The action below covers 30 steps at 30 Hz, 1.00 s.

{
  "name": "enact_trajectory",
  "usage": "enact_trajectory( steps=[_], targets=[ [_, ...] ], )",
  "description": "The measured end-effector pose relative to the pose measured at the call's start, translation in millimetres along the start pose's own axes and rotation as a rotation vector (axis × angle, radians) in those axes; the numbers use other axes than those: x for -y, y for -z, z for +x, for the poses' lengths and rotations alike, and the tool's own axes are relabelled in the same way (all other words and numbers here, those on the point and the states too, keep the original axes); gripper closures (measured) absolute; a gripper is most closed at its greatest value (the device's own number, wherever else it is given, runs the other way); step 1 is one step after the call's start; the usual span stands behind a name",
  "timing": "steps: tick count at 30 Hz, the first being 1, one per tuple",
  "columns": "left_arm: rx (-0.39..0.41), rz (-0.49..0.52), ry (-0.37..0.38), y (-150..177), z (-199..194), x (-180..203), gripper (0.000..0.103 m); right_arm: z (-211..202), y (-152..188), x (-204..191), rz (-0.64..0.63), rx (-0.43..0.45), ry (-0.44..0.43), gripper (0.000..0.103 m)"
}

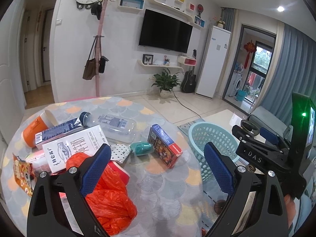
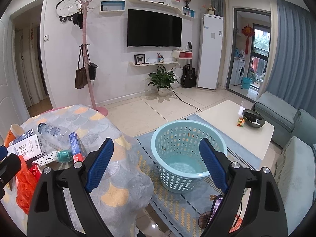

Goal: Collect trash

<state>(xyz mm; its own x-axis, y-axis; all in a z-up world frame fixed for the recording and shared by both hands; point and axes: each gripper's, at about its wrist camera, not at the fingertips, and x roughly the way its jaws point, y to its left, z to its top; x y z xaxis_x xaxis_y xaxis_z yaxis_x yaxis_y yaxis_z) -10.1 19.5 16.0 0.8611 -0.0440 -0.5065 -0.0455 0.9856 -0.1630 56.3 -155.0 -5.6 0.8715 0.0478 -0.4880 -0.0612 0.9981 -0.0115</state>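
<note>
Pale blue plastic basket (image 2: 188, 156) sits on the rug beside the table (image 2: 122, 177), upright, perforated wall. Nothing visible inside, just the bare bottom.

Trash is all on the table's patterned cloth, clustered at its left side:
- clear plastic bottle (image 1: 112, 125) lying flat, long axis roughly left-right in the left wrist view, dark cap pointing left
- white milk carton (image 1: 76, 148) on its side, leaning over the pile, long axis running diagonally up to the right
- orange cup (image 1: 39, 127) tipped over, mouth facing up and right
- small printed box (image 1: 165, 145) flat, long axis diagonal, red end nearest the camera
- teal crumpled wad (image 1: 142, 147) just beside the box, touching a dotted wrapper (image 1: 120, 152)
- orange plastic bag (image 1: 110, 195) bunched up, nearest the camera

Left gripper (image 1: 156, 169) is spread wide over the table, nothing between the blue pads; left pad overlaps the orange bag in view, contact unclear.

Right gripper (image 2: 157, 165) is also wide apart and holding nothing, hovering above the basket.
</note>
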Motion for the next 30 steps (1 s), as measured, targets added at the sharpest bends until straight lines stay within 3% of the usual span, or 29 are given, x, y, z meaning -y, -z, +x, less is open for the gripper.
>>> enact_trajectory(
  steps=[19, 23, 26, 30],
  targets=[
    [0.035, -0.034, -0.019, 2, -17, -13, 0.011, -9, -1, -3, -0.011, 0.002, -0.019, 0.019],
    [0.044, -0.018, -0.123, 4, -28, -24, 0.011, -17, -4, -3, -0.012, 0.021, -0.041, 0.019],
    [0.046, -0.062, -0.162, 7, -43, -47, 0.011, -17, -5, -5, -0.016, 0.023, -0.053, 0.019],
    [0.033, -0.122, -0.193, 17, -61, -76, 0.011, -11, -4, -12, -0.036, 0.002, -0.094, 0.039]
  ],
)
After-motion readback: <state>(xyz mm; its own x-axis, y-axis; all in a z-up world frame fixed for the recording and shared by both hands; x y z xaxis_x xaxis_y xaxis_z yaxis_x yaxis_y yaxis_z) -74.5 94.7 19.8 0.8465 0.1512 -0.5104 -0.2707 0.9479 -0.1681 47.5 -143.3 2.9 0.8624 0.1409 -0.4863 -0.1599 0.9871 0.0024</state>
